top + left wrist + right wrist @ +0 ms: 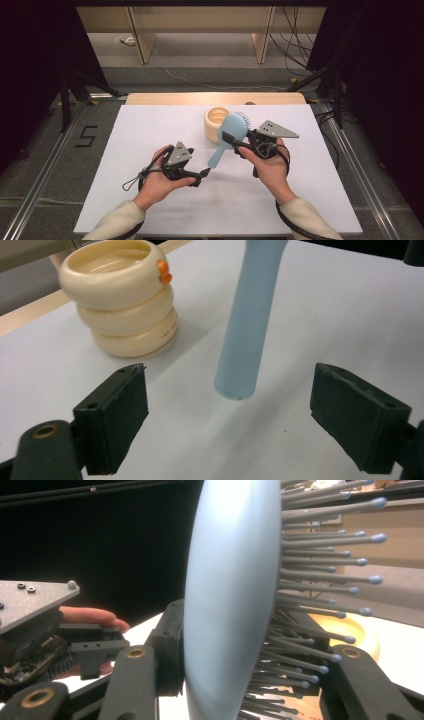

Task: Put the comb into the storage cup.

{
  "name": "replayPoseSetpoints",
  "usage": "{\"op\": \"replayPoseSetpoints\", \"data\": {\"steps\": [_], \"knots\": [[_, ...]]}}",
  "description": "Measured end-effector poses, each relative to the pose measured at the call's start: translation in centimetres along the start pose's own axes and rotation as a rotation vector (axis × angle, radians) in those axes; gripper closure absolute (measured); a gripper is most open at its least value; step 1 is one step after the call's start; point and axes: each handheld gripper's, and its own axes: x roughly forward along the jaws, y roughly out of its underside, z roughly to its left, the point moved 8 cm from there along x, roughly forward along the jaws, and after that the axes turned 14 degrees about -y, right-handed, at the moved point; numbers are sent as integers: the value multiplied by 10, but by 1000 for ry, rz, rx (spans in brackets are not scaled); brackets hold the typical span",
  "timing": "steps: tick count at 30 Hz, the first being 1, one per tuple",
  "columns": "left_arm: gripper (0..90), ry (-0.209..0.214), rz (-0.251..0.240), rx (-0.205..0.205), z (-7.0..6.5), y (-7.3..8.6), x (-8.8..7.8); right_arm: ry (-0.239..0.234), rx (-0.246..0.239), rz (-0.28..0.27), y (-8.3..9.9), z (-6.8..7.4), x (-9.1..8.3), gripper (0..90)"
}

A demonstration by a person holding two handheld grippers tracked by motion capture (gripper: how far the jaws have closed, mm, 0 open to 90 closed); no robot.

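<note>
The right gripper [229,139] is clamped across the head of a pale blue plastic paddle hairbrush [227,136], one jaw on the smooth back, the other in among the grey ball-tipped bristles [320,580]. The brush hangs off the table, handle slanting down toward the left gripper [204,174]. That gripper's jaws stand wide apart with nothing pressed between them; the handle's end [236,387] sits just ahead, between them. A cream stack of three ribbed rings [122,300] stands beyond the left jaw.

Judgement: brush looks light and rigid; its back looks slippery and the bristles should yield, so the head grip may pivot. The straight round handle is the firmer hold.
</note>
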Motion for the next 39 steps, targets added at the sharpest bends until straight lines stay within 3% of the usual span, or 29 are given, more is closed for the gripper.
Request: {"op": "replayPoseSetpoints", "data": {"steps": [4,13,28,39], "knots": [[118,-6,-16,-40,10,4,-6,4,-13,15,0,0,0,521],[87,-28,-29,-60,23,13,-14,16,-23,31,0,-3,-3,520],[59,-74,-57,-47,40,26,-28,46,-41,75,0,-10,-4,519],[60,-97,-59,-49,53,32,-34,67,-40,77,-6,-16,-6,519]]}}
